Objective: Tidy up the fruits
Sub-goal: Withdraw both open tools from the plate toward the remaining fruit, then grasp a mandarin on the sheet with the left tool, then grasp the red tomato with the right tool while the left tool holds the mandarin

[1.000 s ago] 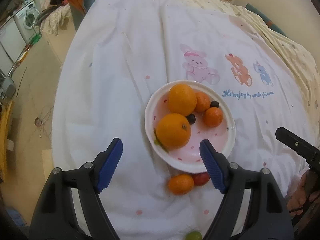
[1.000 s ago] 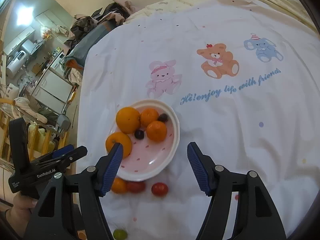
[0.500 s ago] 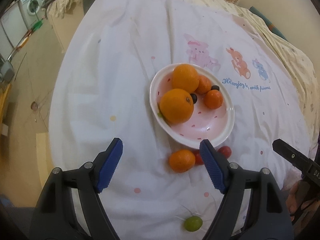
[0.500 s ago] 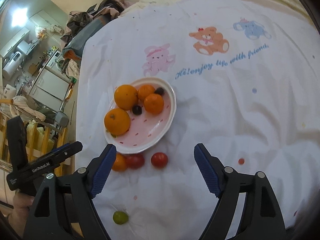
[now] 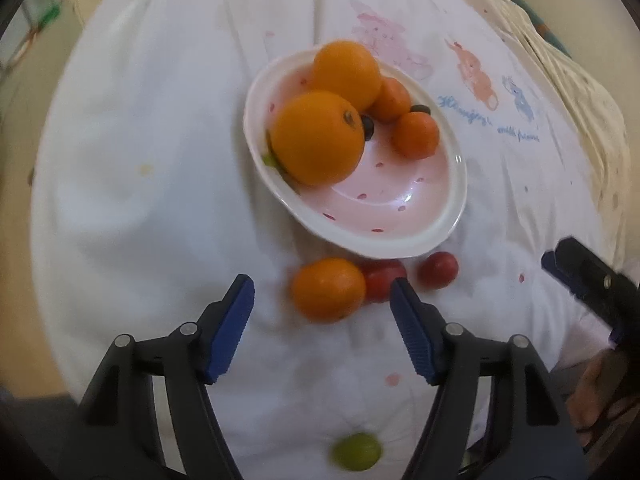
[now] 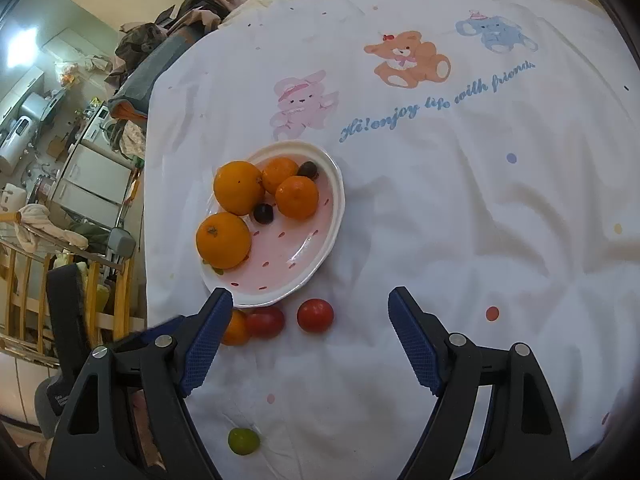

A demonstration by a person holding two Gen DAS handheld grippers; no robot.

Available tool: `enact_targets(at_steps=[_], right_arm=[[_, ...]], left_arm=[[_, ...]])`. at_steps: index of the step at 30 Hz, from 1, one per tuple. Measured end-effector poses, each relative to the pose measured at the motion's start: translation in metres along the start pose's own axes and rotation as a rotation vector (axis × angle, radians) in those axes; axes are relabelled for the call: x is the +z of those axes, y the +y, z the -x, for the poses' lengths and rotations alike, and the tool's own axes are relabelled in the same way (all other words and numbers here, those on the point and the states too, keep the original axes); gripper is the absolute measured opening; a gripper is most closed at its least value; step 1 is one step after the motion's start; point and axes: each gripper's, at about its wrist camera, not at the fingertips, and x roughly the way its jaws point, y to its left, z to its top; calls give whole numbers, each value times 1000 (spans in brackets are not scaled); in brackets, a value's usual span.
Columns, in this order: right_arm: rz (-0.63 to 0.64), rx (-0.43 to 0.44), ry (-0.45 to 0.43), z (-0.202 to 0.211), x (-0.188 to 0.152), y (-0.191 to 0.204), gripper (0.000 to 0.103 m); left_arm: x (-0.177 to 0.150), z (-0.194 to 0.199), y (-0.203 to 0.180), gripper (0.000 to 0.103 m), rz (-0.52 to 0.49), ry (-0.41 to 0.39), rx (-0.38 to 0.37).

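Left gripper hangs with jaws spread wide and empty, and the loose mandarin lies directly ahead between its fingertips — lined up, I judge, for the next pickup. Just beyond sits the pink dish, already holding oranges, mandarins and dark berries. Two cherry tomatoes rest to the mandarin's right against the dish rim; a green fruit lies back beneath the gripper. Right gripper is likewise spread and empty (a tomato ahead of it).
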Motion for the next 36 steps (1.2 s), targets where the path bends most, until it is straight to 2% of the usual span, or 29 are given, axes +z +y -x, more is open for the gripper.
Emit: enact_targets(at_steps=[2,3,4,6,7,11,14,21,24,28,31,33,36], right_arm=[[6,-10,2,-1,0,0,83],[8,-14,1,-1,1,-1,83],[10,-16,0,-1,1,-1,83],[13,-20,-3,0,2,-1,83],[13,-22,-4,0,2,-2,83],[14,-26,3,-3,4,-1,83],[29,-32,6,-5,4,2,83],[50,-52,14,-9,2,4,83],[49,-67,22,-12,1,2,83],[64,-92,33,-16,-2,1,83],[79,-97,62,-25,-5,2,83],[84,-103,86,-32,-7,2,81],[154,-147,108,-42,-9,11,72]], left_arm=[[2,-8,0,65,10,15,6],[2,-12,0,62,23,31,-1],[3,-16,0,55,35,49,-14],[3,-22,-1,53,48,72,-29],[2,-24,0,52,57,72,-30],[1,-24,0,39,62,75,-28],[1,-23,1,38,63,78,-42],[0,-6,3,38,32,41,19],[0,5,7,38,43,30,5],[-2,27,3,38,1,-33,42],[-1,41,-1,38,-28,-70,42],[1,47,-4,38,-43,-87,46],[2,52,-6,38,-51,-99,47]])
